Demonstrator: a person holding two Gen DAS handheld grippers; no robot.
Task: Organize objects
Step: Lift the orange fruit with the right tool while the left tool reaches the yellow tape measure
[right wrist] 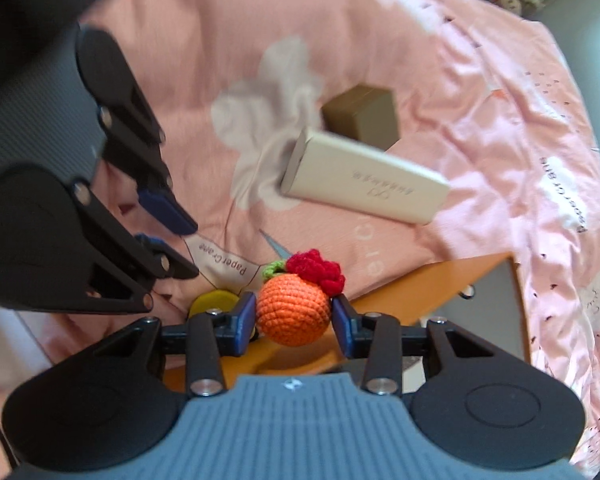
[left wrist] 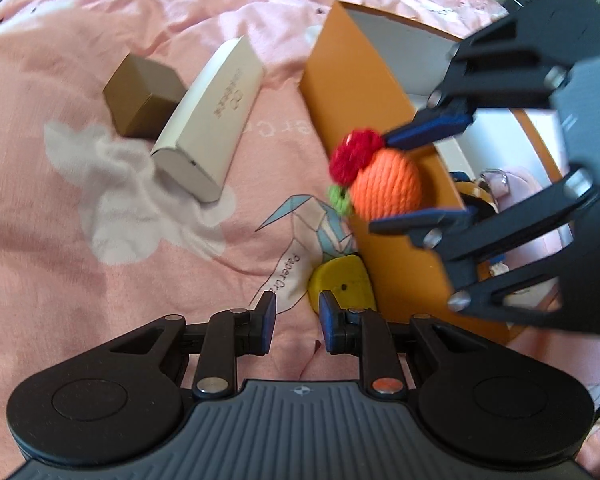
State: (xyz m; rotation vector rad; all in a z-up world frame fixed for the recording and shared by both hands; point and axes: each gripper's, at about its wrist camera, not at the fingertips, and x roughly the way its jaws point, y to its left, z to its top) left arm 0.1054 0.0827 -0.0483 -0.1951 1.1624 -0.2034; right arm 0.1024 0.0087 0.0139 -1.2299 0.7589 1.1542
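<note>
A pink printed bedsheet (left wrist: 80, 240) covers the whole scene, creased and soft under everything. On it, to the right in the left wrist view, stands an open orange storage box (left wrist: 380, 152) with pale inner walls; a few things already lie inside, too hidden by the gripper to name. Left of the box, well apart from it, a long white carton (left wrist: 208, 120) lies flat with a small brown cardboard box (left wrist: 144, 96) touching its far side. A yellow rounded object (left wrist: 342, 284) sits on the sheet against the near outer wall of the orange box.

The right gripper (right wrist: 294, 318) is clenched on a crocheted orange ball (right wrist: 292, 312) topped with a red flower and a green leaf, one blue pad pressed on each side. In the left wrist view the ball (left wrist: 384, 184) hangs above the box's left wall, off the sheet. The left gripper (left wrist: 298, 320) hovers low over the sheet just near the yellow object, its fingers drawn nearly together with nothing between them.

The step in hand looks like carrying the ball into the box. The next move probably calls for bringing it past the wall, lowering it into a free spot and releasing it; the yarn is soft, so it should drop without bouncing.
</note>
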